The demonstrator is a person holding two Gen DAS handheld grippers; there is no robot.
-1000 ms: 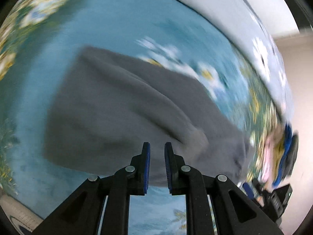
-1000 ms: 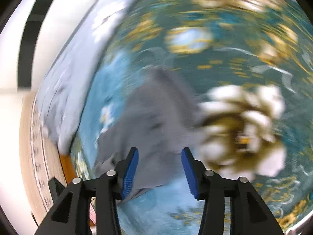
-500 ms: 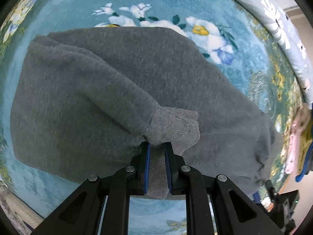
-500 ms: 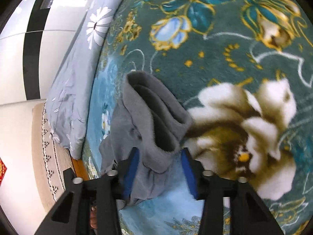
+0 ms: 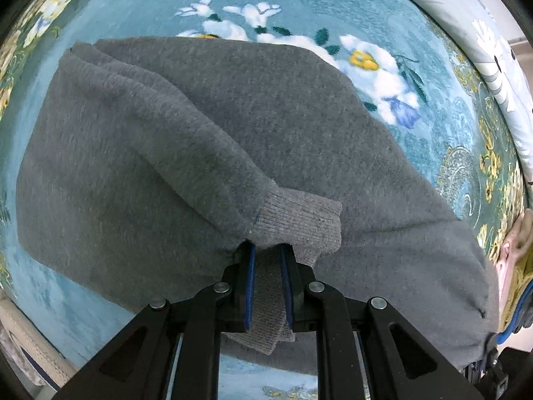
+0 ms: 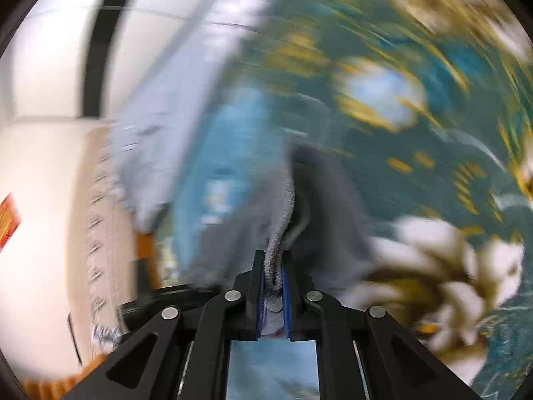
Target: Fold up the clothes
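I am holding grey sweater point(image 5: 233, 126) both sides: left gripper point(image 5: 268, 286) jaws pinching hem under cuff point(image 5: 299, 223), right gripper point(image 6: 273, 296) jaws pinching folded edge; sweater lying straight ahead of left jaws, long way sideways

My right wrist view is smeared by motion: the rug point(image 6: 416, 106) and bed point(image 6: 160, 140) are streaks, and I can't read the orange patch point(image 6: 8, 220) at the left edge. In the left view, the sweater point(image 5: 166, 153) hides its own lower layers, and its right end runs behind a hand point(image 5: 513, 253) cut by the frame.
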